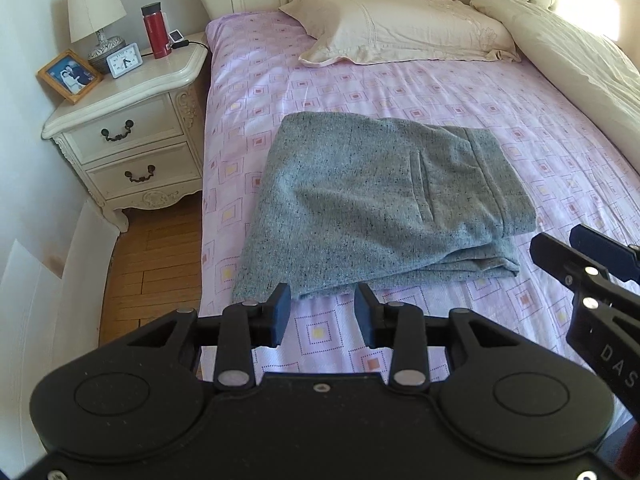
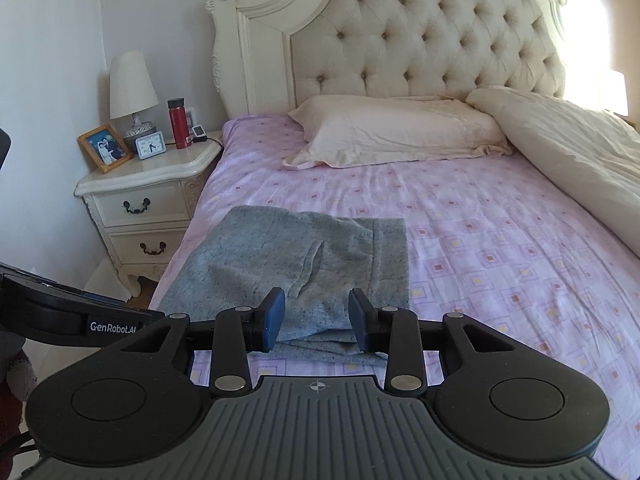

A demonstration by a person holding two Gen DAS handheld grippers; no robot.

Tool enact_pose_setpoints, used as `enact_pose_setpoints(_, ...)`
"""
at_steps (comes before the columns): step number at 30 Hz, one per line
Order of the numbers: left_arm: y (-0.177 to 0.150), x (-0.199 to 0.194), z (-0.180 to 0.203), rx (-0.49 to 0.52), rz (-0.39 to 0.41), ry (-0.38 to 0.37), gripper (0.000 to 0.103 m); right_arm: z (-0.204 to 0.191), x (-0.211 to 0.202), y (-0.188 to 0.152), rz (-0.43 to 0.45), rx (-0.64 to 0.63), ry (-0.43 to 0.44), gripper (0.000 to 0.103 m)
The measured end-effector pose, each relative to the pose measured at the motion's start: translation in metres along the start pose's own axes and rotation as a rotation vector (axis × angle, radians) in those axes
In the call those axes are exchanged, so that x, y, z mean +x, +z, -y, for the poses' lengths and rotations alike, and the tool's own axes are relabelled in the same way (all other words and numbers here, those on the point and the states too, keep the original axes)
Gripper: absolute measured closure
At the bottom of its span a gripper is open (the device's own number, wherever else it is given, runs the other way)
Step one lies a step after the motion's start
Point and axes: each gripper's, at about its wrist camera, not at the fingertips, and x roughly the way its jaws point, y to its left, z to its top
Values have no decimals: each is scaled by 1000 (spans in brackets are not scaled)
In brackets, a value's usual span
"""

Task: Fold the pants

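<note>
Grey speckled pants lie folded into a rectangular stack on the pink patterned bed sheet, a pocket slit facing up. My left gripper hovers open just short of the stack's near edge, nothing between its blue pads. In the right wrist view the same pants lie ahead, and my right gripper stands open above their near edge, holding nothing. The right gripper's black fingers show at the right edge of the left wrist view, beside the stack's near right corner.
A cream pillow and a bunched duvet lie at the head and right side of the bed, below a tufted headboard. A white nightstand at left carries a lamp, clock, photo frame and red bottle. Wooden floor runs alongside the bed.
</note>
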Motion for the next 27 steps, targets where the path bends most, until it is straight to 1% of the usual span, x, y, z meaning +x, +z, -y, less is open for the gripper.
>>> enact_pose_setpoints(9, -1, -1, 0, 0, 0, -11, 58, 2, 1, 1, 3, 6, -9, 69)
enact_pose_setpoints(19, -1, 0, -6, -15, -3, -6, 57, -6, 3, -1, -12, -9, 8, 69)
enact_pose_setpoints(23, -1, 3, -8, -19, -18, -5, 57, -8, 3, -1, -15, -18, 8, 69)
enact_pose_setpoints(27, -1, 3, -9, -18, -12, -2, 57, -9, 3, 0, -15, -18, 8, 69)
